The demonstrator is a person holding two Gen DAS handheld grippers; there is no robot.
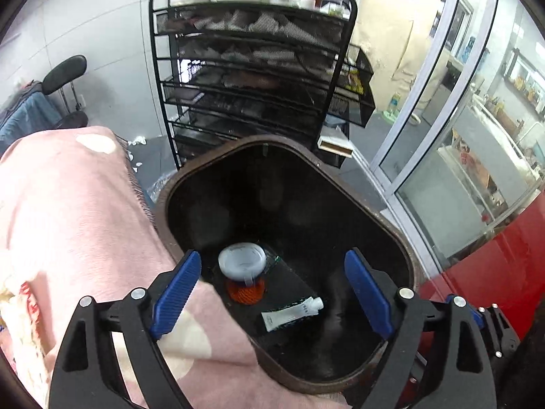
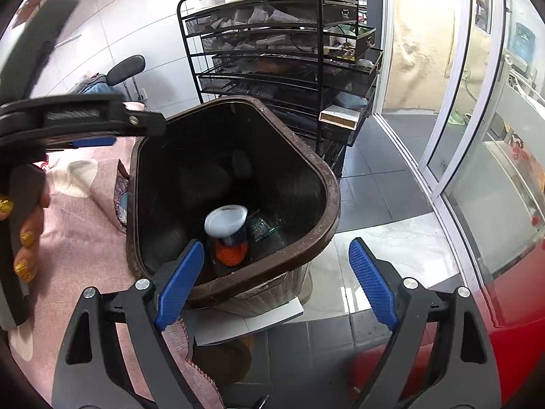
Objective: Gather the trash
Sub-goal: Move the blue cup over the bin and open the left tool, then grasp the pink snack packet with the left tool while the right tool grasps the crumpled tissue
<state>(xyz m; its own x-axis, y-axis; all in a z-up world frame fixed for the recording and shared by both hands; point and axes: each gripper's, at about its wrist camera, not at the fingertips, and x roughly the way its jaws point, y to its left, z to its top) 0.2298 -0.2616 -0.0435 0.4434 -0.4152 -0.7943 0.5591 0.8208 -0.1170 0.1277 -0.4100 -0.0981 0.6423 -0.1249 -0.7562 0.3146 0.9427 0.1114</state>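
Note:
A brown trash bin [image 1: 385, 218] stands open below my left gripper [image 1: 272, 255], whose blue pads are spread wide with nothing between them. On the bin's dark floor lie a jar with a grey lid and orange contents [image 1: 242, 260] and a small white tube [image 1: 293, 313]. In the right wrist view the bin [image 2: 327, 184] sits just ahead of my right gripper [image 2: 276, 243], which is open and empty at the near rim. The jar [image 2: 226, 225] shows inside. The left gripper [image 2: 136, 133] reaches in from the upper left, held by a hand [image 2: 27, 238].
A pink blanket [image 1: 68, 221] lies against the bin's left side. Behind the bin stands a black wire rack [image 1: 252, 68] full of items. A glass sliding door [image 2: 460, 136] is at the right, a red surface [image 2: 511, 341] at the lower right, and a black chair [image 1: 64, 71] at the far left.

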